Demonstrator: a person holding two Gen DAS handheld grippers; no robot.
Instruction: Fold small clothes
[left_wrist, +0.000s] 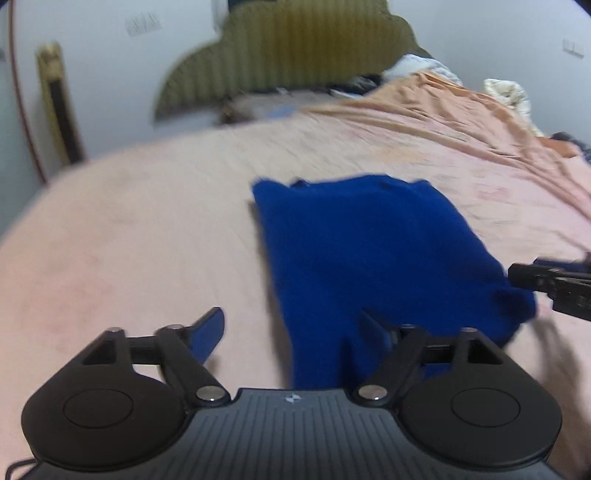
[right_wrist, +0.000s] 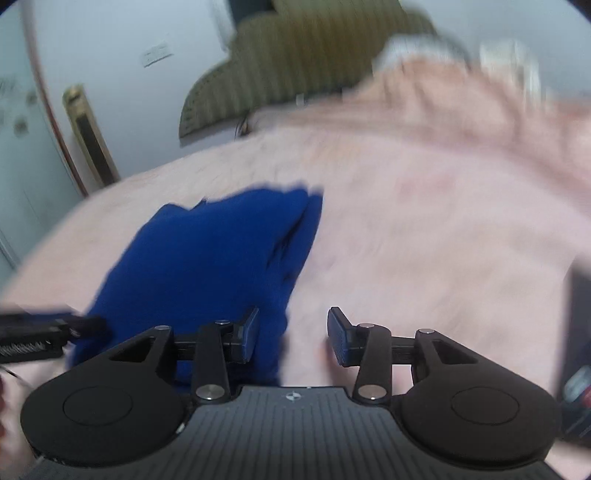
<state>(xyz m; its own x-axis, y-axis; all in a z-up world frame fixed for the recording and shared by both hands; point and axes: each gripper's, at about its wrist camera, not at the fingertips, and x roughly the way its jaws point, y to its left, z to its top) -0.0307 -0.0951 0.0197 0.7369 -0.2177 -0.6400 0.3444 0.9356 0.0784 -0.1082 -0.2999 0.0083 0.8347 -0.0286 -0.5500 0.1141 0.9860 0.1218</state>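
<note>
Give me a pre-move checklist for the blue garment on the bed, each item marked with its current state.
1. Left gripper empty: ok, jaws wide apart, nothing pinched between them.
2. Right gripper empty: ok, jaws apart, cloth only beside one finger.
3. Blue garment lying on the pink bedsheet: ok, it rests there in a compact shape.
4. Fold neat, edges aligned: cannot tell, both views are motion-blurred.
5. Sheet around the garment free of other items: ok near it; the bedding pile sits far off by the headboard.
6. Grippers apart from each other: ok, each shows only at the edge of the other's view.
</note>
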